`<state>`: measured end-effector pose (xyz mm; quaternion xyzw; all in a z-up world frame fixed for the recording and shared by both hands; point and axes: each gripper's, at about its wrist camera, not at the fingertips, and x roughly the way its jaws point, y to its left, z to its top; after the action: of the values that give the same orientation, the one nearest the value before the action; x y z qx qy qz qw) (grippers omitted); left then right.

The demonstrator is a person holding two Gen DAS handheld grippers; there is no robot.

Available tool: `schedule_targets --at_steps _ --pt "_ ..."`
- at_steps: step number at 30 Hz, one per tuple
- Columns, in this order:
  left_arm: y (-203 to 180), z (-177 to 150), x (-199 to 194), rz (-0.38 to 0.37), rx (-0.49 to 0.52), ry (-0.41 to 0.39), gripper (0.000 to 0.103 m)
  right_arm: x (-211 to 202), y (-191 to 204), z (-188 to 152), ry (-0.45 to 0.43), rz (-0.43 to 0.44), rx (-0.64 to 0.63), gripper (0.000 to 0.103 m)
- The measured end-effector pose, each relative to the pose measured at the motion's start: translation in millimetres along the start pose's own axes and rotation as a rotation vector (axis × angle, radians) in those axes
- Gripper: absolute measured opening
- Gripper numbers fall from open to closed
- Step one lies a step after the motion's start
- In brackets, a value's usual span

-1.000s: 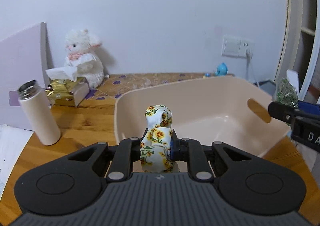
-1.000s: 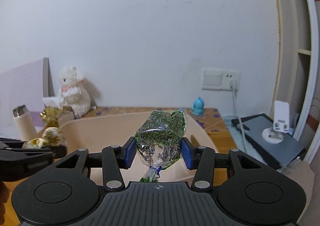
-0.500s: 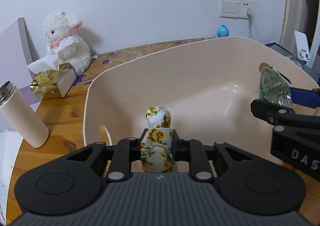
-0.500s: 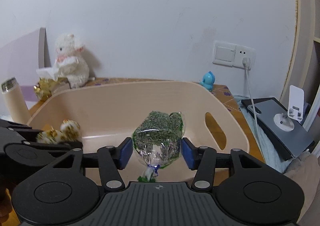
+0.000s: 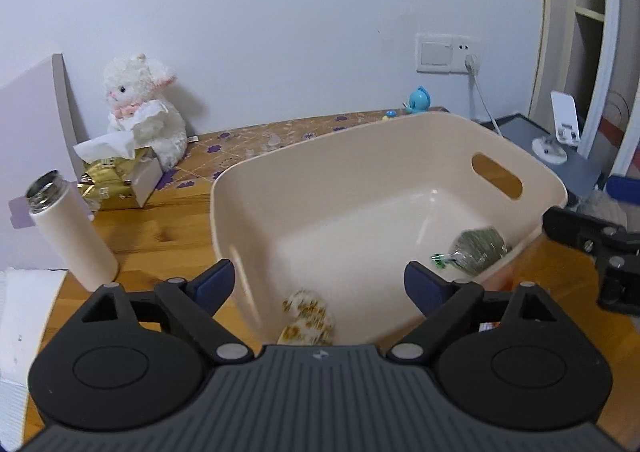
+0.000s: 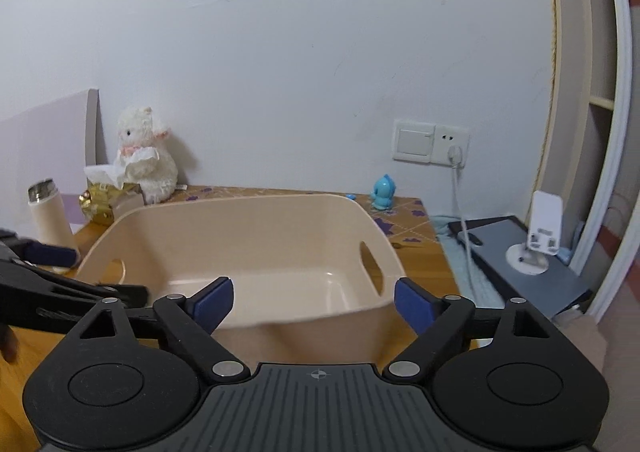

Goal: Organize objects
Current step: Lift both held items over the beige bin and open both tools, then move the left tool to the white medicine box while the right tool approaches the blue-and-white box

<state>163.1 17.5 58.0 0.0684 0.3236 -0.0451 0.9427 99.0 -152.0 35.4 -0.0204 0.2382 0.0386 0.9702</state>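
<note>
Your left gripper (image 5: 318, 284) and right gripper (image 6: 313, 302) both gape wide, holding nothing. The floral cloth bundle (image 5: 307, 319) and the clear bag of green pellets (image 5: 478, 248) lie apart inside the beige plastic tub (image 5: 400, 143) on the wooden table (image 5: 160, 248).

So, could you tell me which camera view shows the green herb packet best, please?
The left wrist view: the green herb packet lies in plain sight on the floor of the beige tub, near its right wall. In the right wrist view, the tub's near wall hides the packet completely.
</note>
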Motion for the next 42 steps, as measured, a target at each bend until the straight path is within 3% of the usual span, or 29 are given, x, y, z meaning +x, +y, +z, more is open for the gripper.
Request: schedule_targets --at_steps 13,24,34,42 --pt "16.1 -54.9 -32.5 -0.019 -0.019 0.04 0.096 -34.5 -2.6 -48.8 0.083 -0.009 -0.051 0.094" --pt "31.0 -99.4 -16.4 -0.048 0.013 0.12 0.096 -29.9 9.6 -99.1 0.205 0.01 -0.029 0.094" --pt "42.4 -118.7 9.7 -0.099 0.013 0.155 0.096 -8.8 22.8 -116.8 0.256 0.01 -0.021 0.094" --pt "38.5 -121.9 29.2 -0.129 0.046 0.132 0.096 13.0 29.5 -120.7 0.266 0.006 -0.053 0.093"
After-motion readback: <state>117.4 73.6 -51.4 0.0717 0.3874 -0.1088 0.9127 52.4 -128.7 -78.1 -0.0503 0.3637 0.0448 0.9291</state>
